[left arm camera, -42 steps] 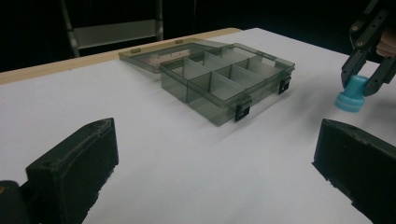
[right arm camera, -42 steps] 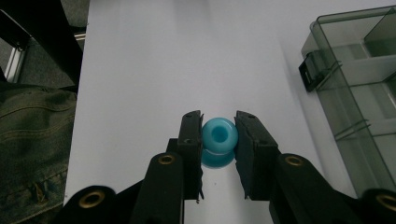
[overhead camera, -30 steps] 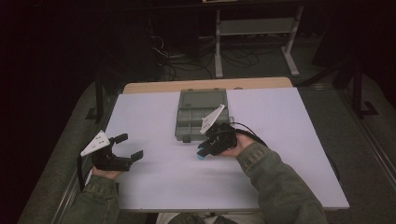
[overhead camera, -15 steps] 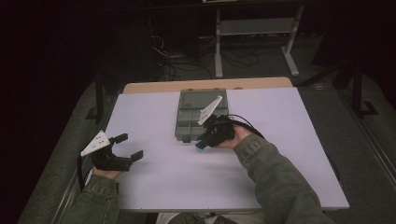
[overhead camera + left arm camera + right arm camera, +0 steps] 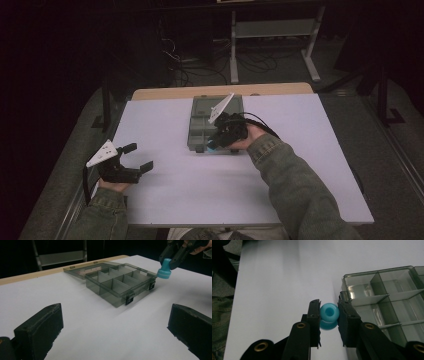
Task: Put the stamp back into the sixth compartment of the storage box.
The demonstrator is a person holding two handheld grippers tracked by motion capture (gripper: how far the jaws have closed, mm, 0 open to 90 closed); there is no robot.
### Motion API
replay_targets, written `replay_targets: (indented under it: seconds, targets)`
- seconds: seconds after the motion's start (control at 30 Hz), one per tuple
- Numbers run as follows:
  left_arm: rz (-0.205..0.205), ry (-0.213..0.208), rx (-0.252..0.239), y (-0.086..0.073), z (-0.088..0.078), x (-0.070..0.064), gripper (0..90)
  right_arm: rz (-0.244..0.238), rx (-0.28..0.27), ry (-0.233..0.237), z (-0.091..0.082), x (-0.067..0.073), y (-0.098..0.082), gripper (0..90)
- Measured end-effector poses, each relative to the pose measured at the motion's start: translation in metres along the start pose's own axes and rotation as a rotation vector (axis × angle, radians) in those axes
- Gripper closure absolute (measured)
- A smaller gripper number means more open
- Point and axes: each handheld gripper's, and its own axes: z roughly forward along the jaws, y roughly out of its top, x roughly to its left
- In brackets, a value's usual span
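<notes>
Right gripper (image 5: 329,315) clamps the blue bead (image 5: 329,312) above the box's (image 5: 120,285) near corner for dropping in; left gripper (image 5: 137,157) waits released by the table's left edge

Colours: bead (image 5: 329,312) is bright sky blue, glossy – same blue in the left gripper view (image 5: 164,269). Compartment box (image 5: 206,131) is smoky grey translucent plastic, dividers the same tint, latches darker grey. Table top (image 5: 165,200) is plain white, no pattern, with a tan wood strip along the far edge. Both the right gripper (image 5: 329,315) and the left gripper (image 5: 135,157) are matte black – brass-coloured rivets on the right one, a white three-cornered plate on each. Sleeves (image 5: 300,185) are faded olive denim.
</notes>
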Motion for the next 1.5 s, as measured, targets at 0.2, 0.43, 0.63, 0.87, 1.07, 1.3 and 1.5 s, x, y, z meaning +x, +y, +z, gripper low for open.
replay_targets:
  seconds: [0.2, 0.43, 0.63, 0.87, 1.07, 1.3, 1.5]
  targets:
    - [-0.003, 0.0, -0.002, 0.0, 0.0, 0.0, 0.0, 0.003, 0.001, -0.009, 0.0, -0.007, 0.007, 70.9]
    - [-0.002, -0.002, -0.001, 0.0, 0.0, 0.0, 0.0, 0.003, 0.008, -0.016, 0.004, -0.012, 0.014, 70.8]
    - [-0.003, -0.002, -0.002, 0.0, 0.0, 0.0, 0.0, 0.007, 0.011, -0.02, 0.007, -0.017, 0.017, 70.9]
    - [-0.002, -0.002, -0.002, 0.0, 0.0, 0.0, 0.0, 0.015, 0.011, -0.028, 0.007, -0.024, 0.017, 70.9]
    - [-0.003, -0.001, -0.002, 0.0, 0.0, 0.0, 0.0, 0.029, 0.009, -0.032, 0.008, -0.032, 0.018, 70.9]
    - [-0.002, -0.001, -0.001, 0.0, 0.0, 0.0, 0.0, 0.044, 0.007, -0.041, 0.01, -0.04, 0.019, 70.9]
    - [0.0, -0.002, 0.003, 0.0, 0.0, 0.0, 0.0, 0.062, 0.013, -0.058, 0.013, -0.048, 0.017, 70.9]
